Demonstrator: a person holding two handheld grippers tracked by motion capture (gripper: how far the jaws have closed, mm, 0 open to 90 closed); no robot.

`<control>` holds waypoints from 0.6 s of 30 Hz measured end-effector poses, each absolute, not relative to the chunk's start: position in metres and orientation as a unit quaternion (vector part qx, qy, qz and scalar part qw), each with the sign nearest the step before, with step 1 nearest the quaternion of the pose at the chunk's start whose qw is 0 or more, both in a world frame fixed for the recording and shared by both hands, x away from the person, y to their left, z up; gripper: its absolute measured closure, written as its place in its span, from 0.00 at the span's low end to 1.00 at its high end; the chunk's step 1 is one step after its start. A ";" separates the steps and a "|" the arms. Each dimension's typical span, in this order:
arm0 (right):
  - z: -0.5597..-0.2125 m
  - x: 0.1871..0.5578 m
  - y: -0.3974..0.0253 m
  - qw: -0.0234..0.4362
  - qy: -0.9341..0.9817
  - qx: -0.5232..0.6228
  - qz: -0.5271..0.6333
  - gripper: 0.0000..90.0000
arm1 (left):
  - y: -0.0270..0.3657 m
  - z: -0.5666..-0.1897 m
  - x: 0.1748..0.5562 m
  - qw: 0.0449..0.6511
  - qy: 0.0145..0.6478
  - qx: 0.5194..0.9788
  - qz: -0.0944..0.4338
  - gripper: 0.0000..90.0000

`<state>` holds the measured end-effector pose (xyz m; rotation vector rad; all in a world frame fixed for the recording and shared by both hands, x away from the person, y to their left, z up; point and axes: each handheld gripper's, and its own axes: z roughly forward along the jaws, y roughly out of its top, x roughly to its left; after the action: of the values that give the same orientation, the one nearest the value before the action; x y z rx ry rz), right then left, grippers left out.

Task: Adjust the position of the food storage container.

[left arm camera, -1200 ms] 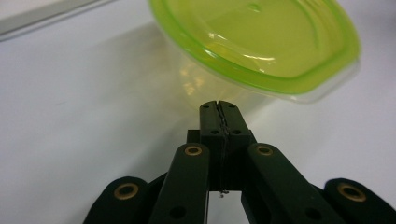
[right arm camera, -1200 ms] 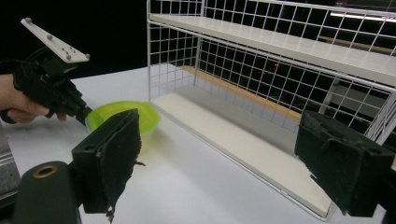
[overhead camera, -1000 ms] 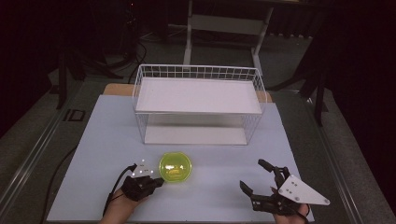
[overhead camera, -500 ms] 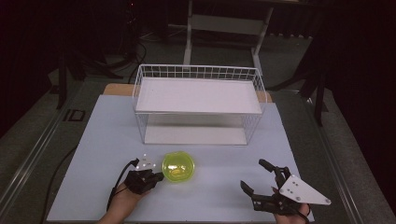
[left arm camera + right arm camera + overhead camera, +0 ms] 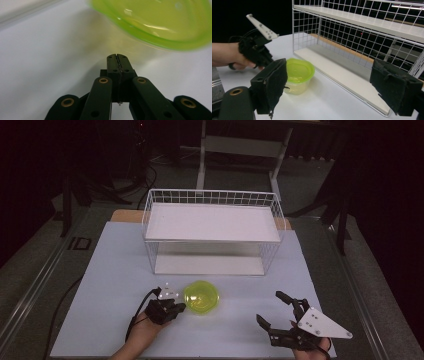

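My left tongs (image 5: 176, 308), clenched on nothing, sit just beside the green tub (image 5: 201, 297) at its 9 o'clock — the tub stands on the surface (image 5: 100, 270), in front of the wire rack (image 5: 212, 230). My right tongs (image 5: 280, 312) rest spread wide at 3 o'clock, well apart. Step in hand, as I judge it: approach. Next — part the left jaws and take the rim.

One green lidded container (image 5: 201, 297), one white wire rack (image 5: 212, 231) with two shelves, and two tongs.
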<state>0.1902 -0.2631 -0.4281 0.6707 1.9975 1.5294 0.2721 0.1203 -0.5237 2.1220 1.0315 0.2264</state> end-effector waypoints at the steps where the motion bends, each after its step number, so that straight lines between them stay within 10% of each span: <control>1: -0.428 0.190 -0.263 0.267 0.739 0.249 0.566 0.16 | 0.122 -0.522 0.276 0.379 0.404 0.827 0.093 1.00; 18: -0.429 0.191 -0.266 0.271 0.740 0.247 0.564 0.17 | 0.106 -0.523 0.277 0.402 0.372 0.834 0.069 1.00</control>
<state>0.1907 -0.2657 -0.4286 0.6665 1.9933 1.5179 0.2768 0.1063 -0.5227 2.1081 0.9411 0.1749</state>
